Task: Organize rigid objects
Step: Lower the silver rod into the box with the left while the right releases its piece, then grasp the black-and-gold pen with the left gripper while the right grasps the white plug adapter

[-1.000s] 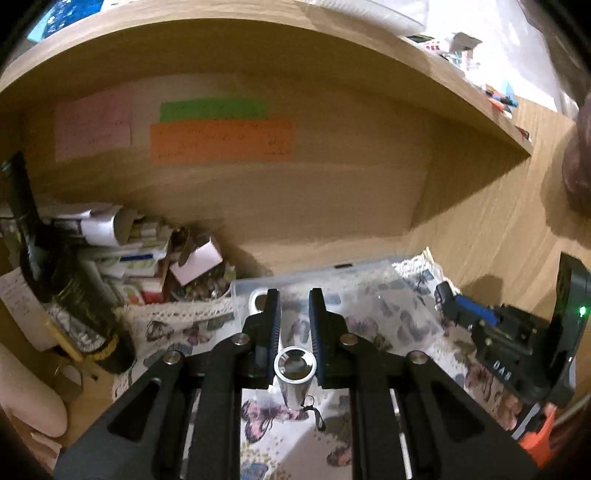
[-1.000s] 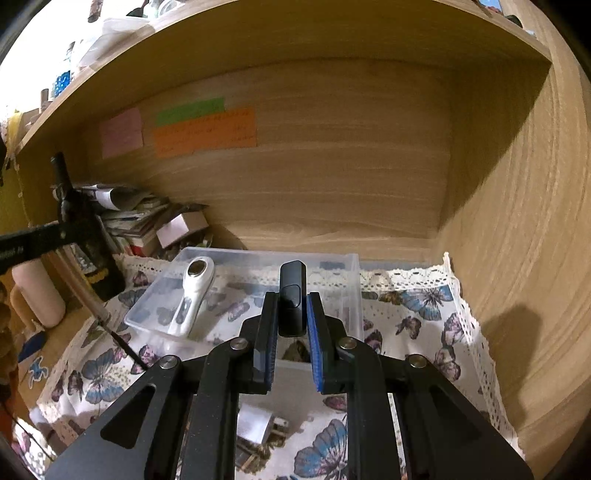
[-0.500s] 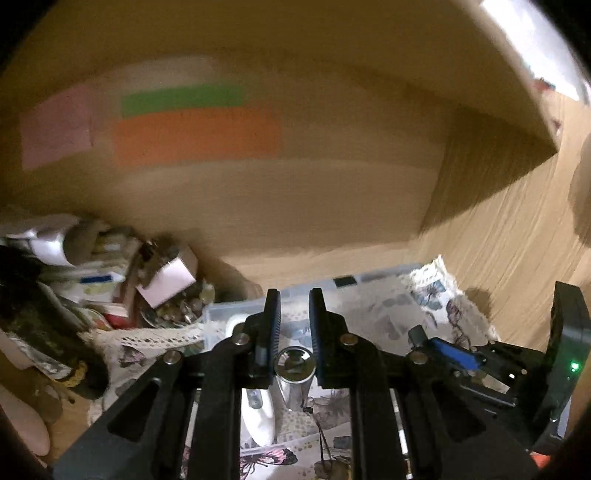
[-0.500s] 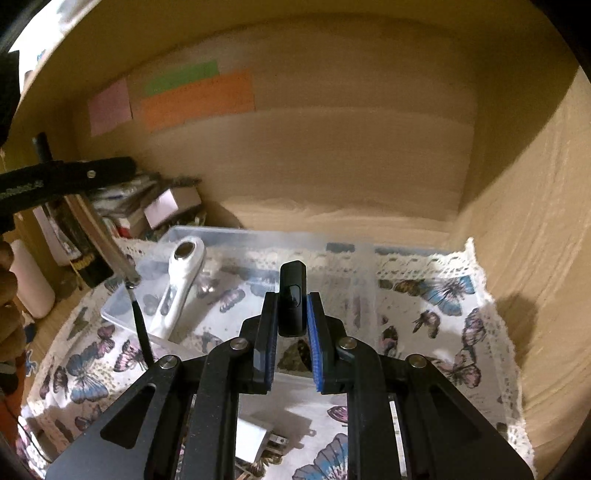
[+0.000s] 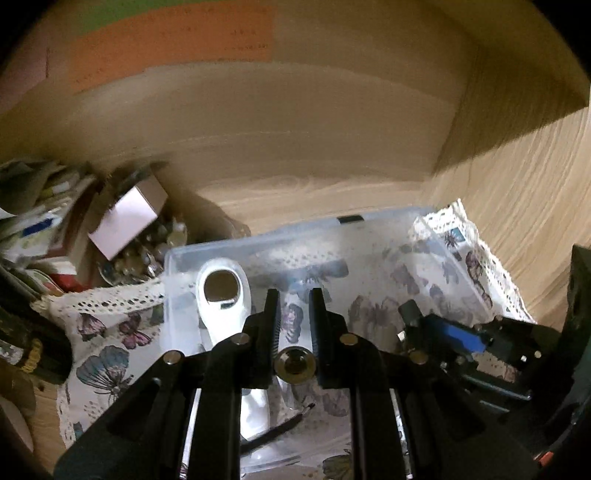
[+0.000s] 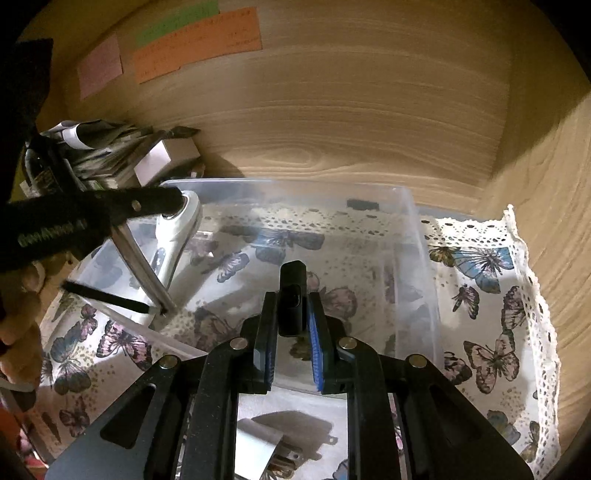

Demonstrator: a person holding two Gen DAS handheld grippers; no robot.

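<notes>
The work took place inside a wooden shelf alcove (image 6: 369,110), its back wall grained in light oak and its right side wall closing the corner. Three paper notes were stuck to the back wall: a pink note (image 6: 99,66), a green note (image 6: 177,26) and an orange note (image 6: 199,42) just below the green one. A butterfly-print cloth (image 6: 491,288) with a lace edge covered the shelf floor. On it stood a clear plastic bin (image 6: 413,229), pushed near the back wall. To the left of the bin lay a heap of papers and small boxes (image 5: 122,218).

The left gripper (image 5: 293,306) hung over the bin's near left part, its jaws closed on a silver metal cylinder (image 5: 294,364), which stood end-on to the camera between them. A white handheld device (image 5: 223,295) with a round dark window lay inside the bin at its left end. The right gripper (image 6: 293,321) was over the bin's front edge, its jaws clamped on a small black object (image 6: 292,295) that stuck up between the blue pads. In the right wrist view a white plug adapter (image 6: 258,446) lay on the cloth under that gripper.
</notes>
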